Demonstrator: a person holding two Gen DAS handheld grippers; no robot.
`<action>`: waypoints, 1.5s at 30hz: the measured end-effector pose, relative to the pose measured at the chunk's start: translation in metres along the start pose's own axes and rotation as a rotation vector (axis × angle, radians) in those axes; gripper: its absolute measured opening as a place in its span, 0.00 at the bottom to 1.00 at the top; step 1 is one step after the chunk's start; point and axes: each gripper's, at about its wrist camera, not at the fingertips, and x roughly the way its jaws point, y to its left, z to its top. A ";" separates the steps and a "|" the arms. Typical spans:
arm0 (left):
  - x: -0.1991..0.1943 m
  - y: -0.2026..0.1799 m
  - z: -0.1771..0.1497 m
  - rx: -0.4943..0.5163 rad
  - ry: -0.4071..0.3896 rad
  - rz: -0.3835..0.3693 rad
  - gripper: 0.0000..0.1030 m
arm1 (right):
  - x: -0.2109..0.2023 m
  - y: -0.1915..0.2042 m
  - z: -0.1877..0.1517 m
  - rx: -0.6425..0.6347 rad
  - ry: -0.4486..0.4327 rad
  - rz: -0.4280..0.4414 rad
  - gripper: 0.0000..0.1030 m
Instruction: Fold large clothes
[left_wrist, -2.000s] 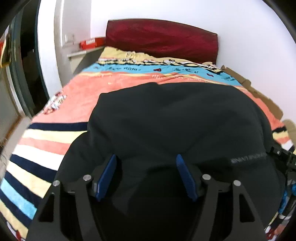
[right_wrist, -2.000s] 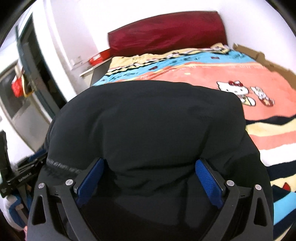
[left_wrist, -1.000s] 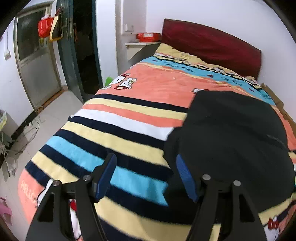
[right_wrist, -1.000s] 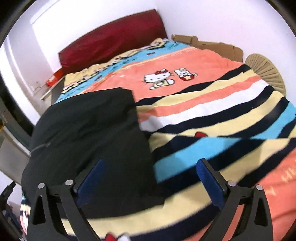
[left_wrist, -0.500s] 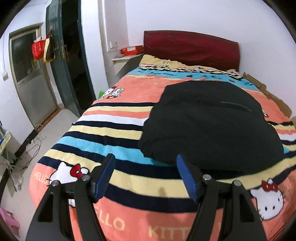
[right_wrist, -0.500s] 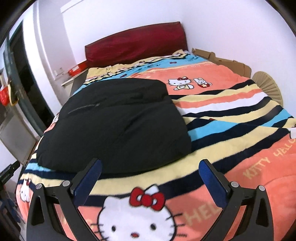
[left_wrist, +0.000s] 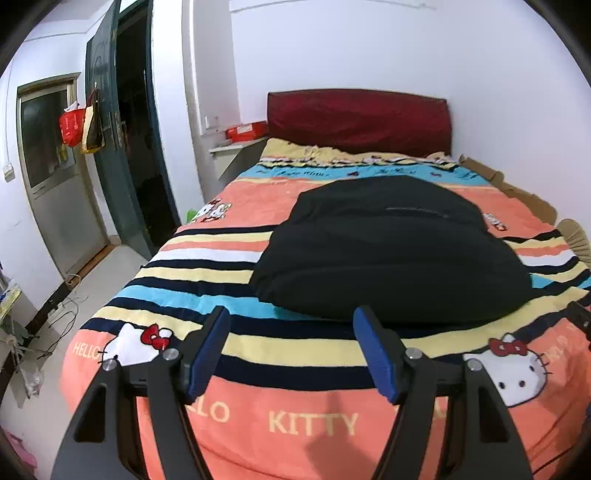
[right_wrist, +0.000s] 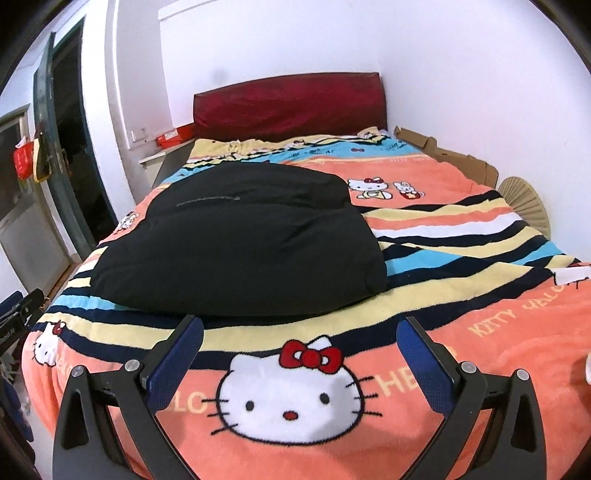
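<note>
Nearest me, at the foot edge of the bed, the left gripper (left_wrist: 290, 345) and right gripper (right_wrist: 301, 349) hang with jaws spread wide and nothing in them, both short of the cloth. Beyond them the black garment (right_wrist: 240, 240) lies as a thick folded bundle across the middle of the striped blanket (right_wrist: 461, 258), nearer its left edge, with the red headboard (left_wrist: 358, 120) farthest back. The fold looks finished or nearly so; a further fold would mean reaching forward and pinching the bundle's near edge.
</note>
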 end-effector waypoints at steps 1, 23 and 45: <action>-0.003 -0.001 -0.001 -0.002 -0.003 -0.003 0.66 | -0.003 0.000 -0.001 -0.004 -0.005 -0.002 1.00; -0.043 -0.036 -0.013 0.076 -0.071 0.077 0.66 | -0.042 0.000 -0.015 -0.013 -0.084 -0.057 1.00; -0.019 -0.056 -0.020 0.102 -0.050 0.029 0.66 | -0.027 0.006 -0.017 -0.086 -0.100 -0.058 1.00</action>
